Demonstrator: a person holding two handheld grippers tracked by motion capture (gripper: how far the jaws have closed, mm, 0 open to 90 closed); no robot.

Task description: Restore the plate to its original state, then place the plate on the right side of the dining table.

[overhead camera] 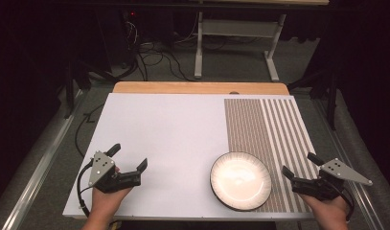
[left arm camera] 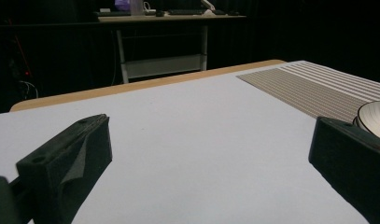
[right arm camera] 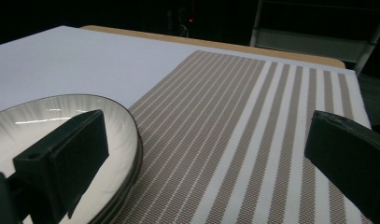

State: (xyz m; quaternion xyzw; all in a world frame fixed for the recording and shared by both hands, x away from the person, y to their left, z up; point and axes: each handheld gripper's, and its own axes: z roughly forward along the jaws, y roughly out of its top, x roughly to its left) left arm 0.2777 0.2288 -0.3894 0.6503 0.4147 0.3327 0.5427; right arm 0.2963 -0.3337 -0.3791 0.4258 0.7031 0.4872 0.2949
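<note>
A white plate (overhead camera: 240,181) with a dark rim rests near the table's front edge, partly on the left edge of a brown-and-white striped placemat (overhead camera: 267,134). My right gripper (overhead camera: 300,165) hovers just right of the plate over the placemat, open, with nothing between its jaws. In the right gripper view the plate (right arm camera: 33,119) lies behind the left jaw of that gripper (right arm camera: 206,130), and the placemat (right arm camera: 234,107) stretches ahead. My left gripper (overhead camera: 129,157) stands open at the front left over bare white table. The left gripper view shows its jaws (left arm camera: 211,140) wide apart and the plate's rim (left arm camera: 375,114) at the right.
The white table top (overhead camera: 164,134) has a wooden strip (overhead camera: 197,87) along its far edge. Beyond it stand a metal desk frame (overhead camera: 238,33) and loose cables (overhead camera: 154,55) on the floor. Metal rails (overhead camera: 44,158) run along both sides of the table.
</note>
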